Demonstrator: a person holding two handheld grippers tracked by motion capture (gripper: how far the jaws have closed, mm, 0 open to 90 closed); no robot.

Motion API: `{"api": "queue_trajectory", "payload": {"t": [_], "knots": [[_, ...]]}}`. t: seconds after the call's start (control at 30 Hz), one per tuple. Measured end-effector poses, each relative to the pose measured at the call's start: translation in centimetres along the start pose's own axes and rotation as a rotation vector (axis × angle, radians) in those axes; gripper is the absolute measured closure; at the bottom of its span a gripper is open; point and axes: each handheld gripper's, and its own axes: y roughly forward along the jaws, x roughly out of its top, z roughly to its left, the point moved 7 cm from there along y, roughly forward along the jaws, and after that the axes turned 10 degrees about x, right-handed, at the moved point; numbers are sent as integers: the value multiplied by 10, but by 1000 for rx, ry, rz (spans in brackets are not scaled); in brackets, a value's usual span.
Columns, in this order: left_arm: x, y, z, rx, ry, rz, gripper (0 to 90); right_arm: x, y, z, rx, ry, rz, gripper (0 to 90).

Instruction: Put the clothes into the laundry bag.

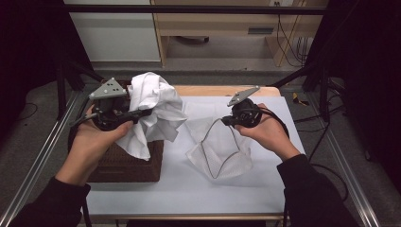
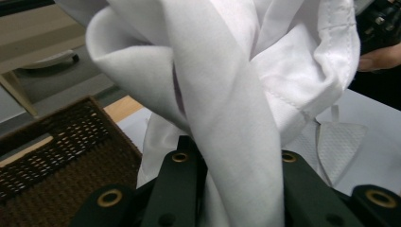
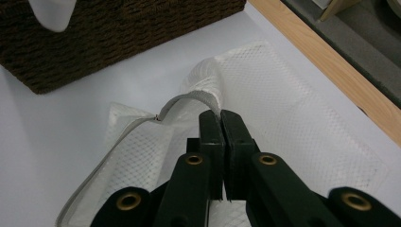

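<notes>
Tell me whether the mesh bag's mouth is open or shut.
Open: the right gripper pinches the mesh bag by its zipper edge, which arches up off the lower layer.

Counting as it is playing out: one crumpled white cloth garment [image 1: 153, 111] is hanging in the air, bunched in folds. One white mesh laundry bag with a grey zipper edge [image 1: 220, 151] is lying flat on the one white-topped bench [image 1: 189, 189]. One dark brown woven wicker basket [image 1: 125, 165] is sitting at the bench's left side. Two black tongs are working here, a left one [image 1: 142, 113] and a right one [image 1: 224, 121], one in each of two hands.
</notes>
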Motion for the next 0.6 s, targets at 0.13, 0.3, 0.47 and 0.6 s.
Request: {"api": "queue_trajectory", "payload": {"t": [0.13, 0.3, 0.47, 0.6], "knots": [[-2, 3, -9, -27, -4, 3, 782, -1, 0, -1, 4, 0, 0, 888], [-5, 8, -25, -57, 18, 13, 782, -2, 0, -2, 11, 14, 0, 888], [-7, 14, -38, -83, 28, 23, 781, -3, 0, -2, 17, 19, -4, 888], [-11, 20, -48, -106, 30, 31, 782, -3, 0, -2, 19, 18, -3, 888]]}}
